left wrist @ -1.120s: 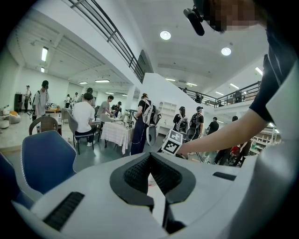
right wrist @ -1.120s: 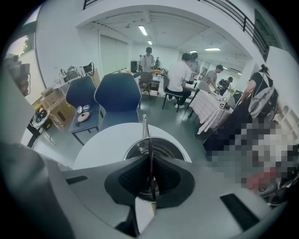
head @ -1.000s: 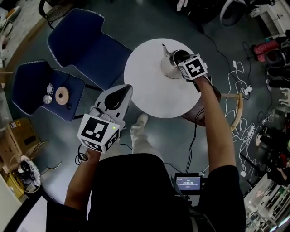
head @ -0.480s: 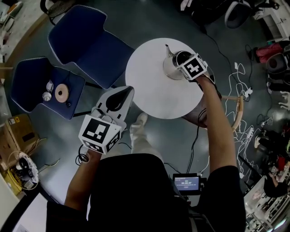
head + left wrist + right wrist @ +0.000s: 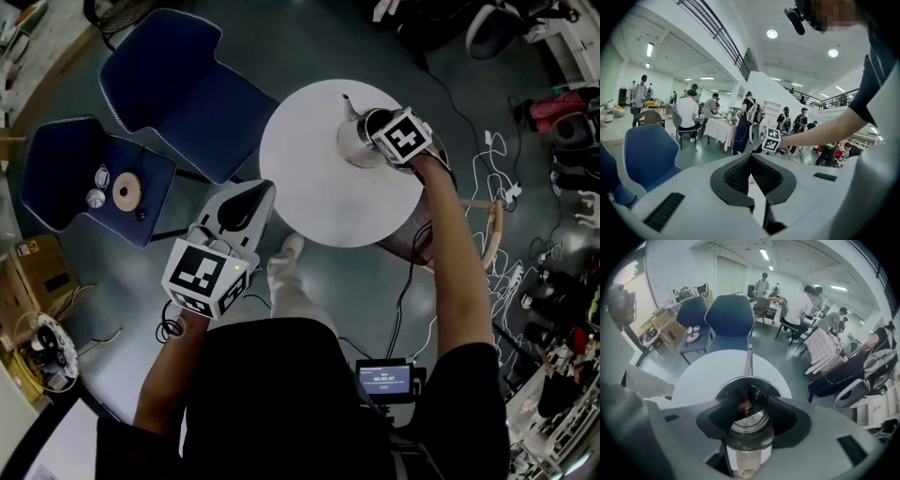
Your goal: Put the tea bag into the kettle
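White round table (image 5: 309,187) bears the steel kettle (image 5: 354,141); the right gripper (image 5: 749,420) hangs over its mouth, jaws just sprung wide, nothing pinched; the left gripper (image 5: 751,161) is closed, empty. Lifting away carelessly, a jaw could clip the rim and tip the kettle; only the right gripper view shows the reddish tea bag (image 5: 744,404) lying inside, the head view hides it.

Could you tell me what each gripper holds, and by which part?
Nothing. The right gripper, jaws just opened, is empty over the kettle, tea bag inside; the left gripper is empty.
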Demonstrator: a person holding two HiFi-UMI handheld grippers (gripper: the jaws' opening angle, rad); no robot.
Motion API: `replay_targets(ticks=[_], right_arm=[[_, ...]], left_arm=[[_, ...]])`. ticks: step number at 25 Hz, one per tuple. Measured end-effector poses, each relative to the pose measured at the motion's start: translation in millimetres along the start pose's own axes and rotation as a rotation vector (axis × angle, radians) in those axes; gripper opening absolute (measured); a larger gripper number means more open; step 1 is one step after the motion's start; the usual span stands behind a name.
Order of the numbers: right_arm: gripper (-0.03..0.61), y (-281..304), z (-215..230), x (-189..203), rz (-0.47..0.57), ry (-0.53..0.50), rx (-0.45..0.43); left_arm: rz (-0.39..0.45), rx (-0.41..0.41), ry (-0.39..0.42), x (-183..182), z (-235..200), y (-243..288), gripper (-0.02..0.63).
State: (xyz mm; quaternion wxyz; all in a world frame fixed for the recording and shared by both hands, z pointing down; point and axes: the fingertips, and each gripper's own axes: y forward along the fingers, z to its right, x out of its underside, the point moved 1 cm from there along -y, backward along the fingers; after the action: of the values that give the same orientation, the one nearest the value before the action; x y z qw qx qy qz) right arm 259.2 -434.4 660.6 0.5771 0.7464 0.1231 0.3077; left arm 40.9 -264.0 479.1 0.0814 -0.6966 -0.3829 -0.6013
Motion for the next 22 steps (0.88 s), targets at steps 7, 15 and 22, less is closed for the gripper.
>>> replay_targets(ticks=[7,15,22], right_arm=[[0.201,-13,3,-5,0.068,0.023,0.017],[0.063,-45,11,-6,0.148,0.032,0.099],[0.031,-85,3,-7,0.233,0.065,0.132]], left_arm=[[0.003,0.001,0.0,-6,-5,0,0.014],[0.015,0.026,0.021,-13,1,4,0.015],[0.026,0.051,0.049,-28,11,1,0.015]])
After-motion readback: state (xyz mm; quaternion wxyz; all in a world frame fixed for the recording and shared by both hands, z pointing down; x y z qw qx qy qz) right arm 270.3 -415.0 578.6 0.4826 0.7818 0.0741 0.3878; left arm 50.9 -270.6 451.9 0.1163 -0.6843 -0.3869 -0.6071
